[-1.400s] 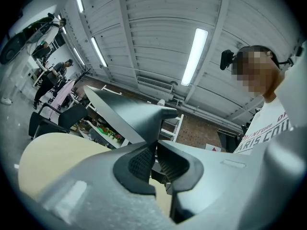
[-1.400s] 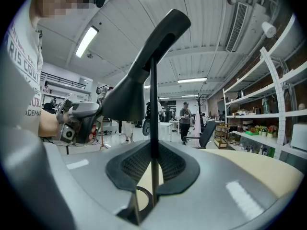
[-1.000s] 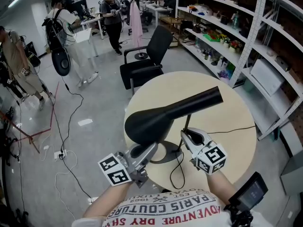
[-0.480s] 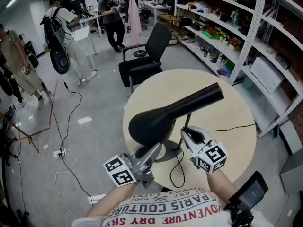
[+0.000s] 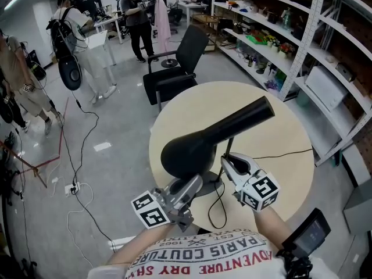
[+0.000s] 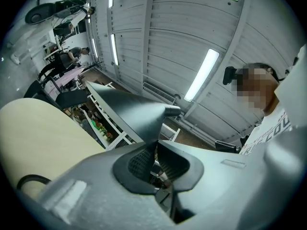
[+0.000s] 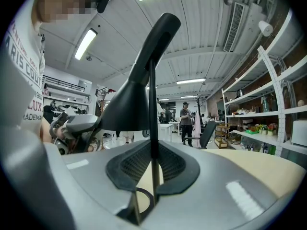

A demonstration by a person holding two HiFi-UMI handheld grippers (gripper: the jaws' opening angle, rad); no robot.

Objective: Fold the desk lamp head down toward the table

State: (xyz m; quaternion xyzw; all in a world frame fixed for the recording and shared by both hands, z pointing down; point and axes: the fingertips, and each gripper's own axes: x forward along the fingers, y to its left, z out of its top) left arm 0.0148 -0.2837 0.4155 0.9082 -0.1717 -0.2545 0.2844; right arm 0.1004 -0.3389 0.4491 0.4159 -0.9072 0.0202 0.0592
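Pinching the rim of the lamp head (image 5: 215,135), the left tool (image 5: 193,185) has rolled slightly while the right tool (image 5: 226,163) stays clamped on the stem (image 5: 231,147), so folding toward the table (image 5: 279,135) looks barely begun.

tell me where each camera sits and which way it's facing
Head view: on the person's head, looking steeply down at the table, lamp head, left hand-held gripper and right hand-held gripper; own shirt at bottom.
Left gripper view: on the left hand-held gripper, tilted up toward the ceiling, jaws closed on the lamp head's rim; shirt at right.
Right gripper view: on the right hand-held gripper, roughly level, jaws clamped on the lamp stem; shirt at left.
Shared: head and right gripper views both show the left hand-held gripper and shelves.
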